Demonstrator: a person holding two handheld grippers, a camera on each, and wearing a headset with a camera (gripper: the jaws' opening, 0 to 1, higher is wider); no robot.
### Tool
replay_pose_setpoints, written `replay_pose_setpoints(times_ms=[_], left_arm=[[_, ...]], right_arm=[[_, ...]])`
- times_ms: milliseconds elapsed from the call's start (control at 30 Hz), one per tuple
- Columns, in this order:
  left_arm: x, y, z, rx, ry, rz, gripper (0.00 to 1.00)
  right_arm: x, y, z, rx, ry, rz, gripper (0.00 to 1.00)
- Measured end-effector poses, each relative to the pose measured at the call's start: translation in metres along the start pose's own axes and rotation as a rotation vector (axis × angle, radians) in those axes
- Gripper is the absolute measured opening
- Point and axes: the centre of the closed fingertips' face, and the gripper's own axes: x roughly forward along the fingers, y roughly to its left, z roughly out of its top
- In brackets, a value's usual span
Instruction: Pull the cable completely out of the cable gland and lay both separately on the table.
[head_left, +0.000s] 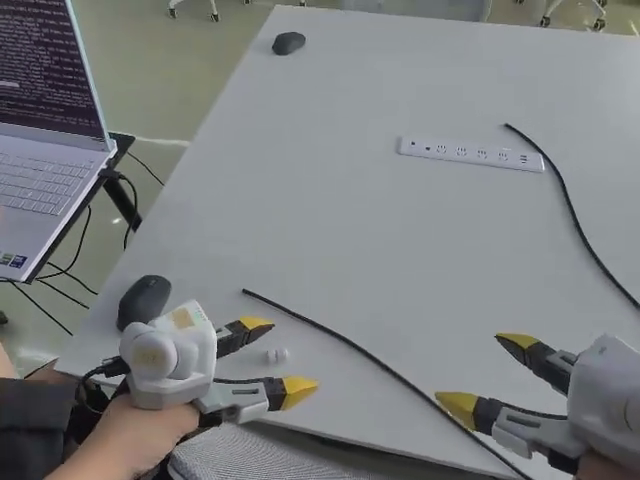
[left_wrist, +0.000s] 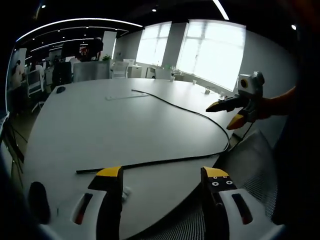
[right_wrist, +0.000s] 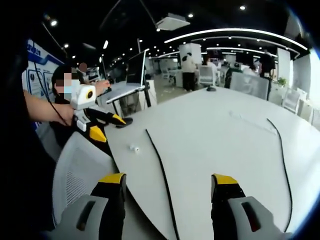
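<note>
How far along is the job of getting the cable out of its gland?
Done, it seems: the black cable lies on the table, free of the small white gland, which sits apart from it. In hand: nothing; the left tongs and right tongs are open and empty. Left: apparently nothing.

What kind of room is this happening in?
Probably an open-plan office or meeting area: a big white table with a power strip and computer mouse, a laptop beside it, and ceiling lights overhead.

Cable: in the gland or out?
Out. The black cable lies on the table, its end bare; the white gland sits apart from it.
</note>
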Motion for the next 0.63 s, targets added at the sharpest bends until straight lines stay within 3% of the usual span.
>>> replay_pose_setpoints(times_ms=[267,633], left_arm=[[0.000,-0.002,-0.011,-0.018,0.049,0.033,0.74],[-0.003,0.002,-0.024,-0.034,0.104,0.106,0.85]], right_arm=[[-0.012,-0.005,-0.024,0.044,0.028,0.023,0.76],[-0.014,0.003,-0.050,0.094,0.093,0.068,0.98]])
